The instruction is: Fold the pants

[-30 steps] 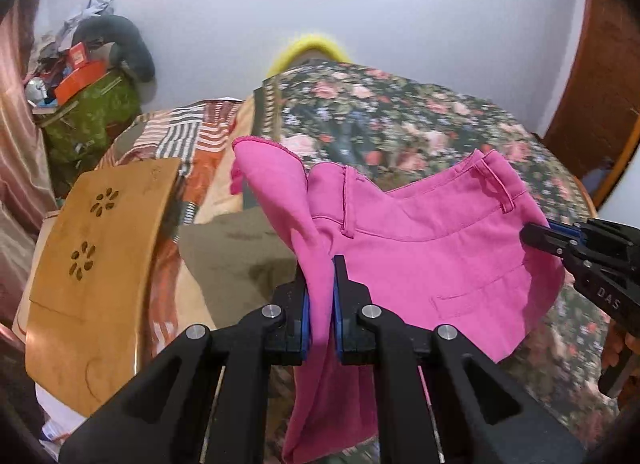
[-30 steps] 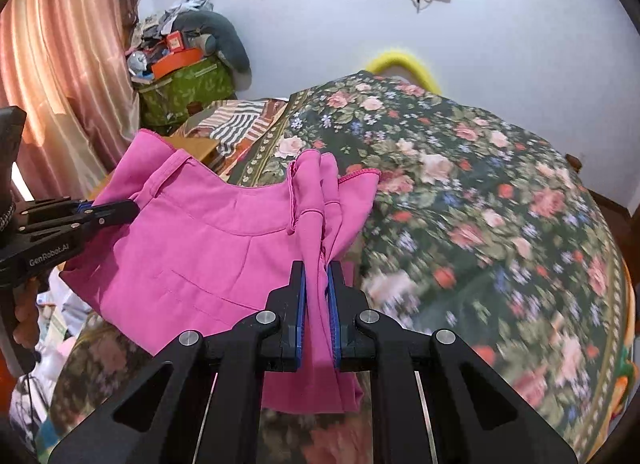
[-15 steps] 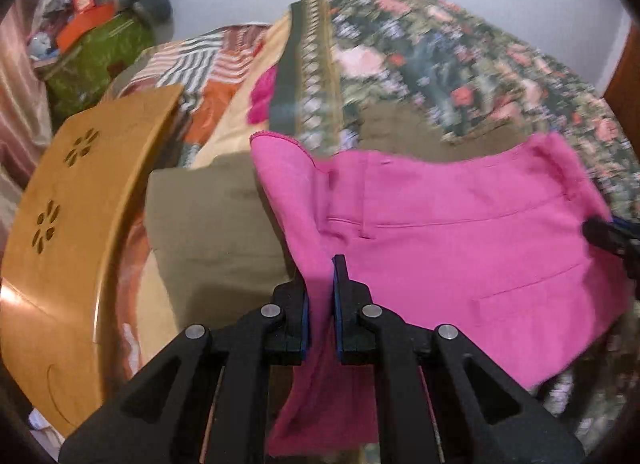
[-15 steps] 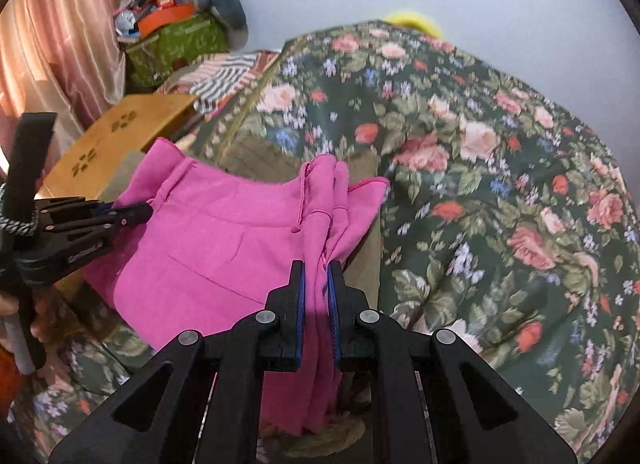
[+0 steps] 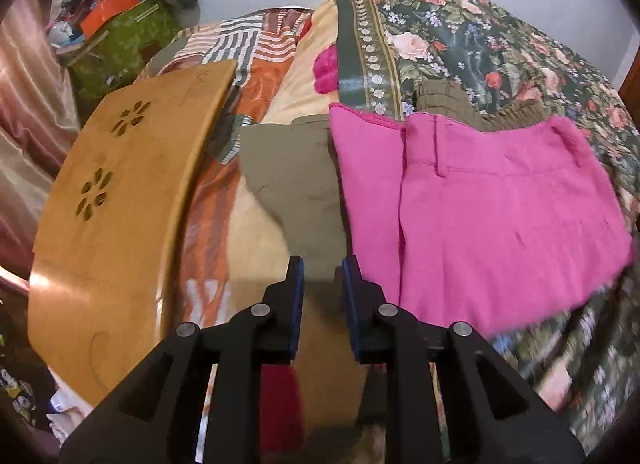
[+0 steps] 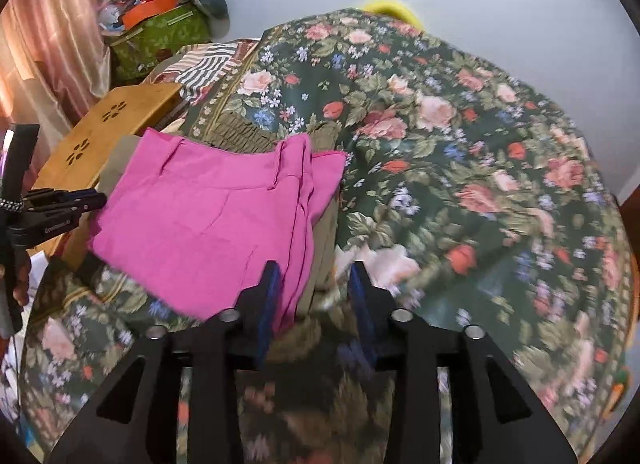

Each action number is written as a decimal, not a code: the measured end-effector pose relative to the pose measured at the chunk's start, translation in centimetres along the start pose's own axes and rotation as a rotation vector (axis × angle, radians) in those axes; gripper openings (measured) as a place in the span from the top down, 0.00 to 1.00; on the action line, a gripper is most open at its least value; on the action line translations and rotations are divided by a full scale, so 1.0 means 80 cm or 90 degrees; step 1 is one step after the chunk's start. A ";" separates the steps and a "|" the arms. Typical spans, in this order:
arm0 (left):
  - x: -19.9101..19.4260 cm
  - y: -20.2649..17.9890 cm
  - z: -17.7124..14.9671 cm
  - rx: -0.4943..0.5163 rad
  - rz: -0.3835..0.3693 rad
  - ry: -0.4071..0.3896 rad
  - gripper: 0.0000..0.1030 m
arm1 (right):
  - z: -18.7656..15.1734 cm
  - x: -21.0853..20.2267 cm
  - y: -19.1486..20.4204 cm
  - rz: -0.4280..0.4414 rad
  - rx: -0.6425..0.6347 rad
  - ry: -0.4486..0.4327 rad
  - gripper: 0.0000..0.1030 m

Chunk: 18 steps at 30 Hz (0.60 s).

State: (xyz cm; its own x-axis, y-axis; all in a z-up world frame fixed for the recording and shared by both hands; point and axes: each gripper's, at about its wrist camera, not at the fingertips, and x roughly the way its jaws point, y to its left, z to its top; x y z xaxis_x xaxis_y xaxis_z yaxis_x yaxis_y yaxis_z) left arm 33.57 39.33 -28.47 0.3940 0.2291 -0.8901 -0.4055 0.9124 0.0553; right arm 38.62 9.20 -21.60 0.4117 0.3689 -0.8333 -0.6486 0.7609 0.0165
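Observation:
The folded pink pants point(image 5: 480, 204) lie flat on olive garments on the floral bedspread; they also show in the right wrist view point(image 6: 216, 216). My left gripper point(image 5: 322, 270) is open and empty, just left of the pants' near left edge. It shows at the left of the right wrist view point(image 6: 96, 200). My right gripper point(image 6: 314, 276) is open, with the pants' near right edge lying loose beside its left finger.
Olive-green garments point(image 5: 292, 172) lie under and left of the pink pants. A wooden lap tray point(image 5: 116, 200) sits at the left on a striped blanket point(image 5: 248, 44). A green box point(image 6: 160, 40) with clutter stands at the back left. The floral bedspread point(image 6: 460, 144) spreads to the right.
Both grippers lowered the pink pants onto the olive pile, then opened and let go. The pants now lie flat, and both grippers have drawn back slightly.

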 end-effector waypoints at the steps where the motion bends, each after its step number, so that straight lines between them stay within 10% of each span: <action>1: -0.016 0.001 -0.003 -0.003 -0.009 -0.005 0.79 | 0.000 -0.013 0.002 -0.002 -0.004 -0.011 0.63; 18: -0.419 -0.084 -0.091 0.067 -0.113 -0.340 0.79 | -0.042 -0.334 0.076 0.080 -0.017 -0.315 0.63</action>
State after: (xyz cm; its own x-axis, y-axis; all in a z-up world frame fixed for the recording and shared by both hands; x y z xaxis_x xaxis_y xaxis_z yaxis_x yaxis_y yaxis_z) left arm 17.11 23.10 -2.29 0.8219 0.1849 -0.5388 -0.2226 0.9749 -0.0050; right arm 21.54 2.18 -1.09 0.5788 0.6703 -0.4645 -0.7262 0.6827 0.0803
